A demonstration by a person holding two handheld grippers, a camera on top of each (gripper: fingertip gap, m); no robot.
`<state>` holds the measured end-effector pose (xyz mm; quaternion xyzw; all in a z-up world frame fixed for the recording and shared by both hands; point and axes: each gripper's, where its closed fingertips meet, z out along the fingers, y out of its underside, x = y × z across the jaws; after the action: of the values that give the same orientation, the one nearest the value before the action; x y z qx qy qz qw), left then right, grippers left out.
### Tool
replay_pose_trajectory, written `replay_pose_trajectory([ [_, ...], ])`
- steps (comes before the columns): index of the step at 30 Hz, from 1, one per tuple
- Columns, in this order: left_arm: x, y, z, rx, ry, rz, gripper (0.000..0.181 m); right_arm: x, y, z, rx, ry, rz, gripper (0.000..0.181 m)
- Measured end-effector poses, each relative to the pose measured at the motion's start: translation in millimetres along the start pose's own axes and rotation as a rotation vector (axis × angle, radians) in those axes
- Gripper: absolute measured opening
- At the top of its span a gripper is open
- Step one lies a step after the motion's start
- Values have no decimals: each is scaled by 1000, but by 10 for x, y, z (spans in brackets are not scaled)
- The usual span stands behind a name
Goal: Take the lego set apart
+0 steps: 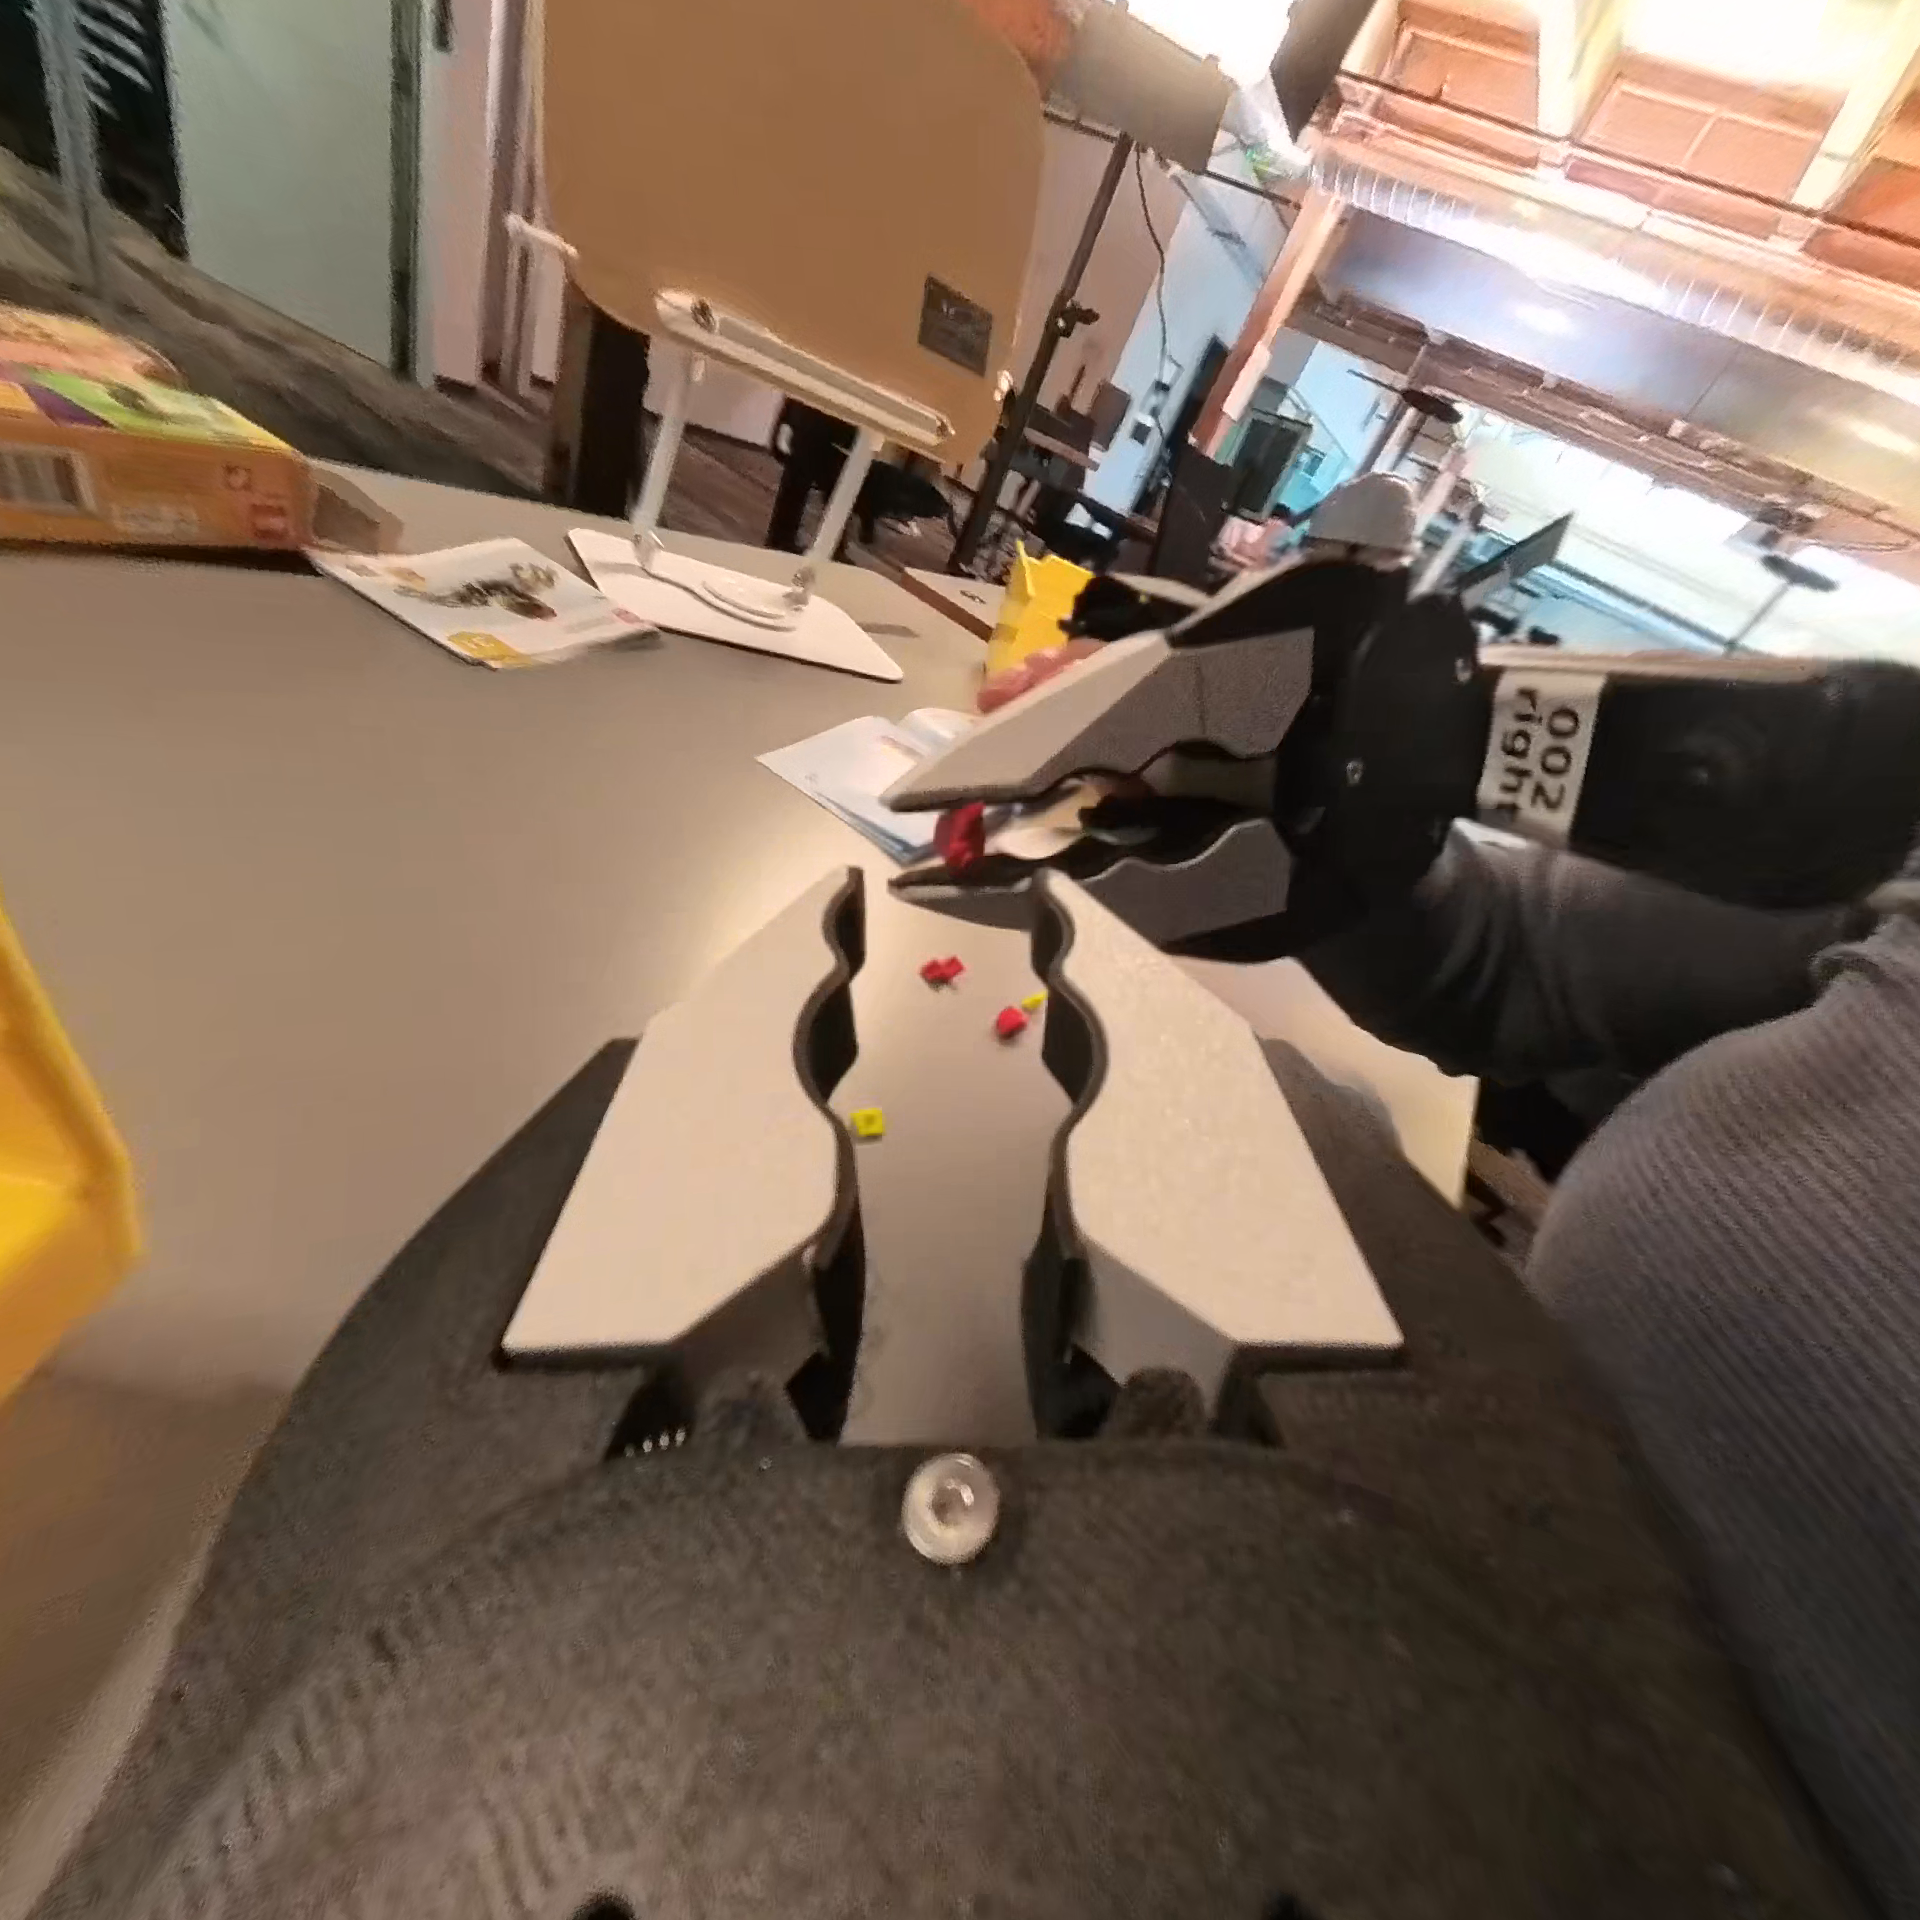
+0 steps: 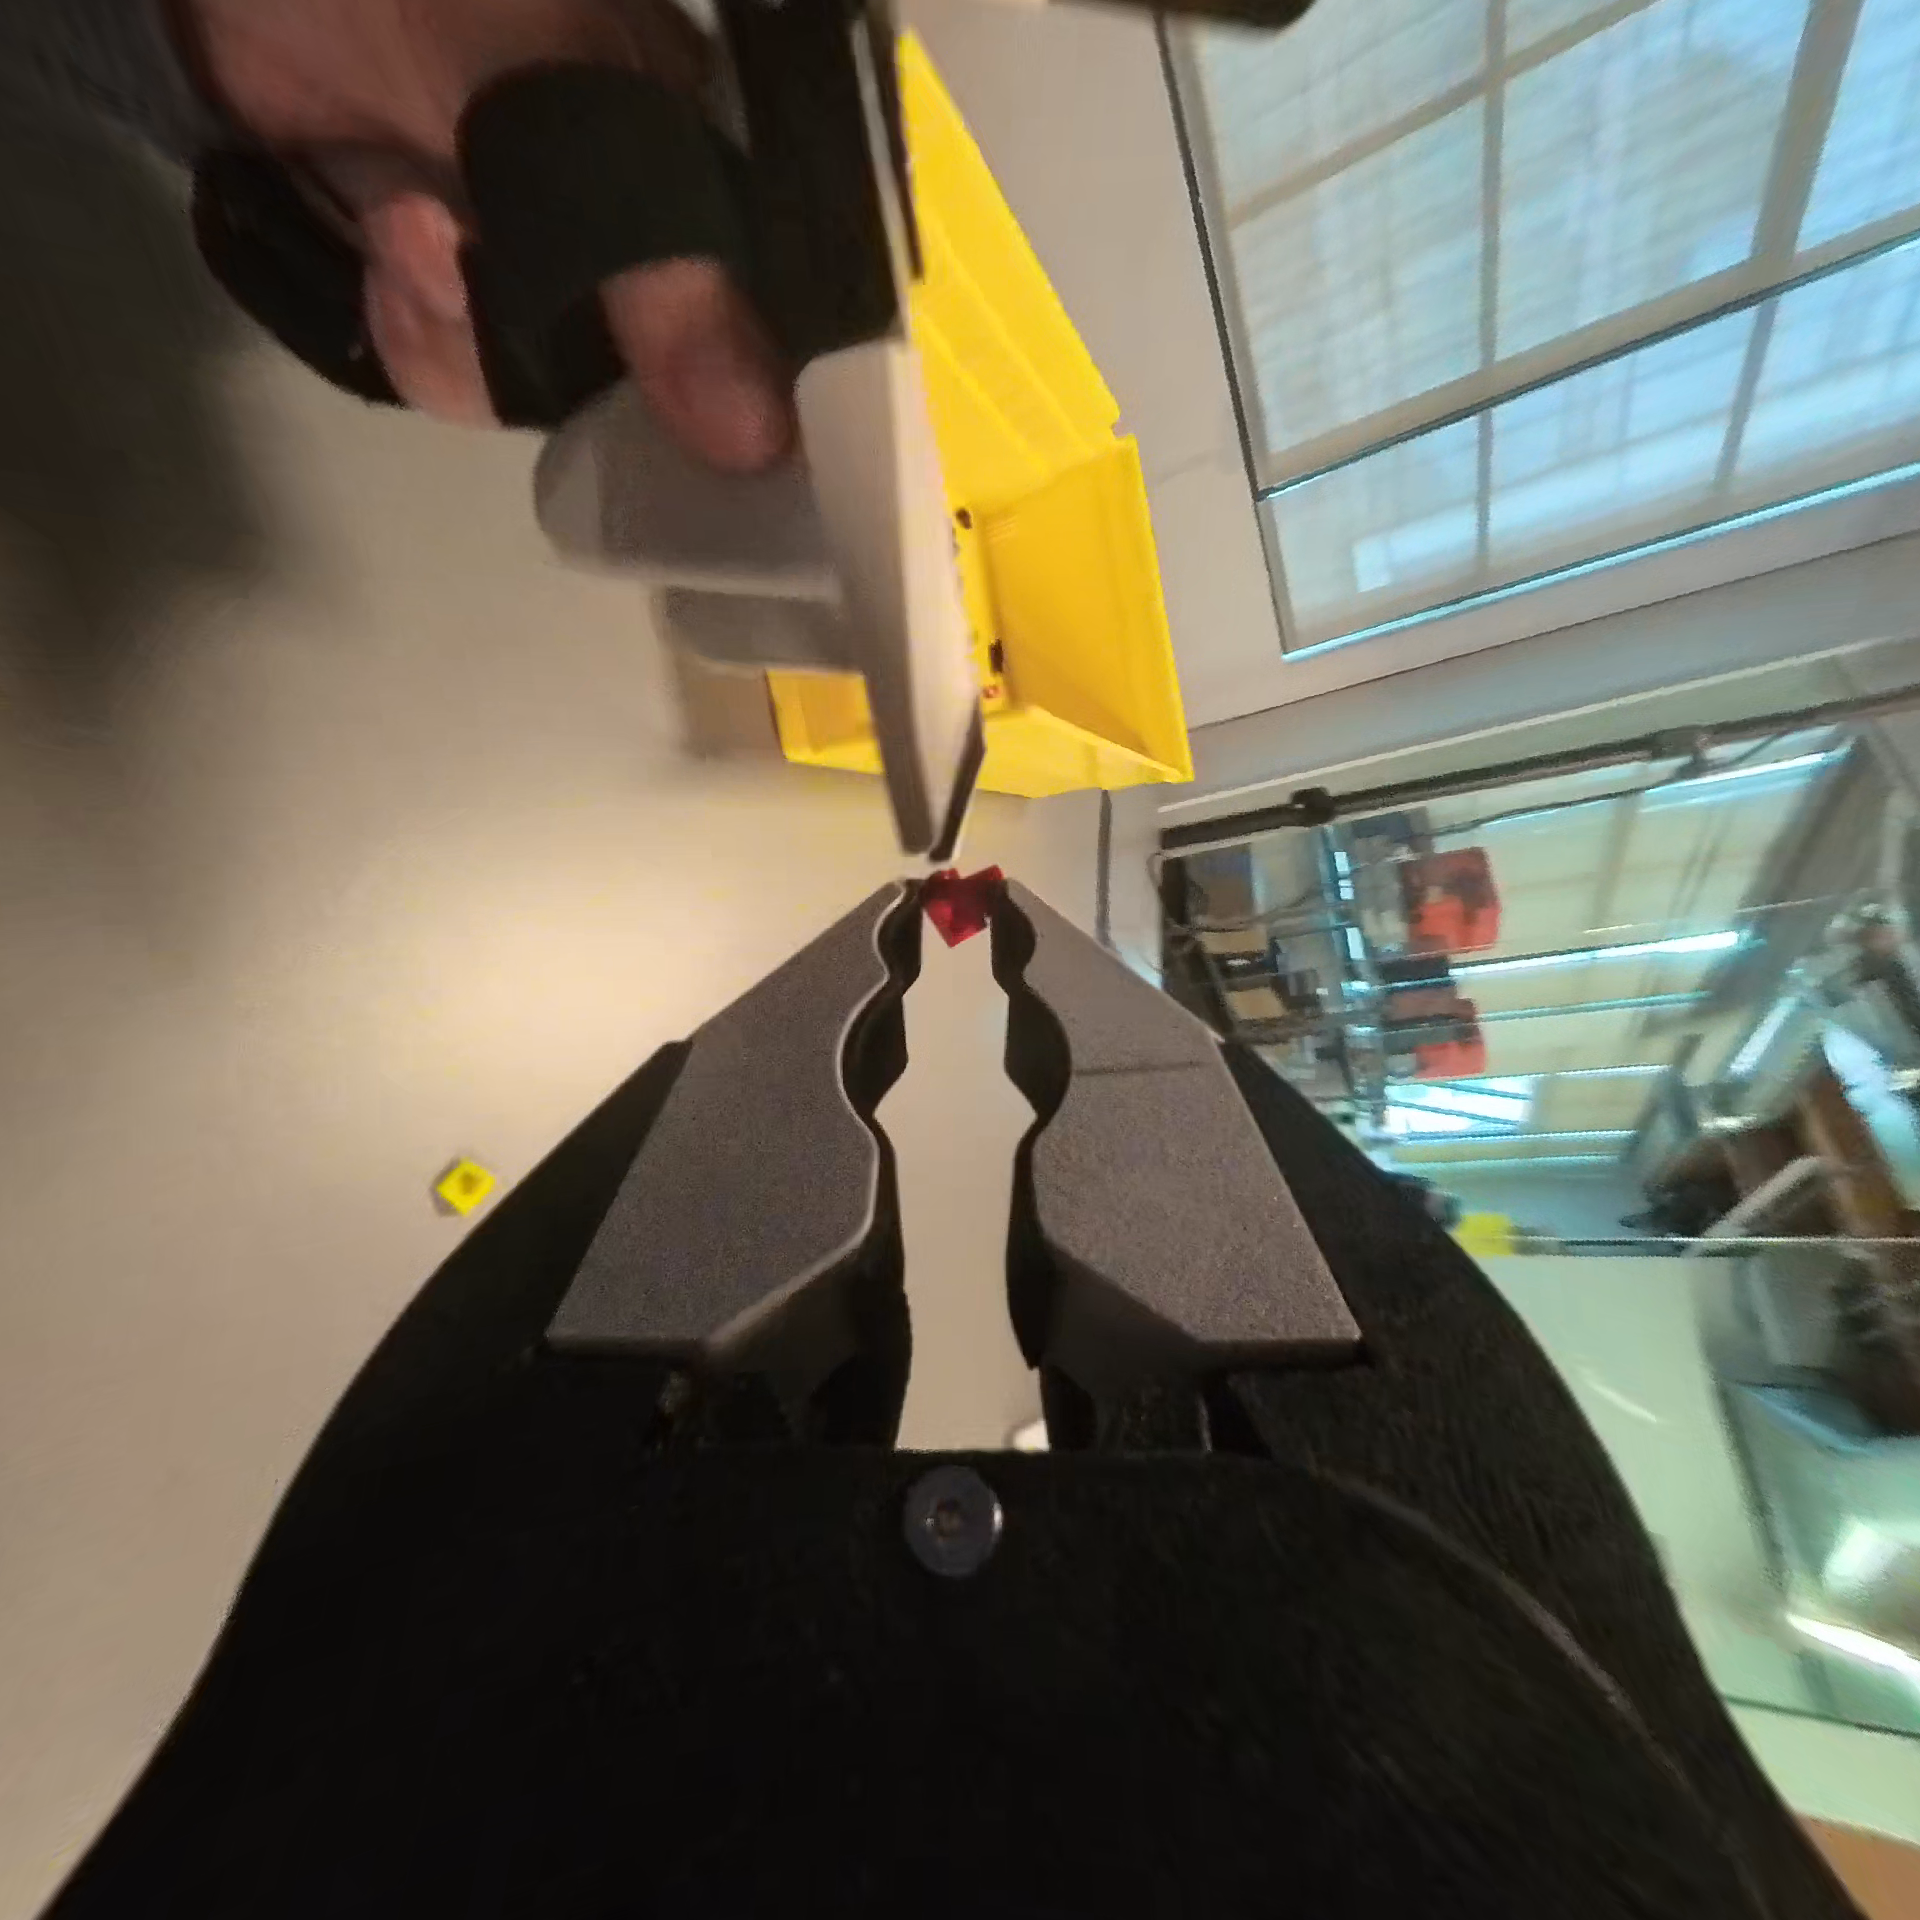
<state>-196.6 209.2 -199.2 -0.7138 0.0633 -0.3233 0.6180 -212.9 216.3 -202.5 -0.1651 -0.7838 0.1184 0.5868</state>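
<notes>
My right gripper is shut on a small red lego piece, pinched at the fingertips and held above the grey table. In the left wrist view the right gripper comes in from the right with the red piece in it. My left gripper is open and empty, its tips just short of that piece. In the right wrist view the left gripper comes down from above, almost touching the piece. Loose on the table are two red bits and a yellow one.
A yellow bin stands behind the grippers; it also shows at the left edge of the left wrist view. An orange lego box, booklets and a white stand lie farther back. A yellow bit lies at left. The grippers are tip to tip, or close to it.
</notes>
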Motion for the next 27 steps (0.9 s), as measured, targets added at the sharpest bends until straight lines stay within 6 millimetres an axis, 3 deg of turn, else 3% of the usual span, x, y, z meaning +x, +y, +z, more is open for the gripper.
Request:
replay_pose_trajectory([
  [3,-24,-57,-28,14,-77,116,24,-29,31,19,-28,55,-123,11],
  [7,4,31,66,-76,-85,157,24,-21,-40,31,10,110,-89,11],
  [10,-15,50,98,-101,-102,181,8,-30,-59,34,12,142,-124,11],
  [12,-25,114,99,-156,-107,216,7,-82,-39,32,24,119,-95,17],
  [15,-21,194,72,-215,-122,389,7,-170,0,-23,88,-17,105,27],
  [20,319,114,28,-74,21,682,7,-272,-92,-234,291,-380,631,23],
  [22,476,64,-6,12,114,680,7,-240,-218,-357,401,-484,774,19],
  [24,538,29,-37,66,178,626,7,-165,-326,-454,495,-504,837,11],
  [27,589,-58,-113,168,236,586,6,-59,-390,-544,579,-568,1006,13],
])
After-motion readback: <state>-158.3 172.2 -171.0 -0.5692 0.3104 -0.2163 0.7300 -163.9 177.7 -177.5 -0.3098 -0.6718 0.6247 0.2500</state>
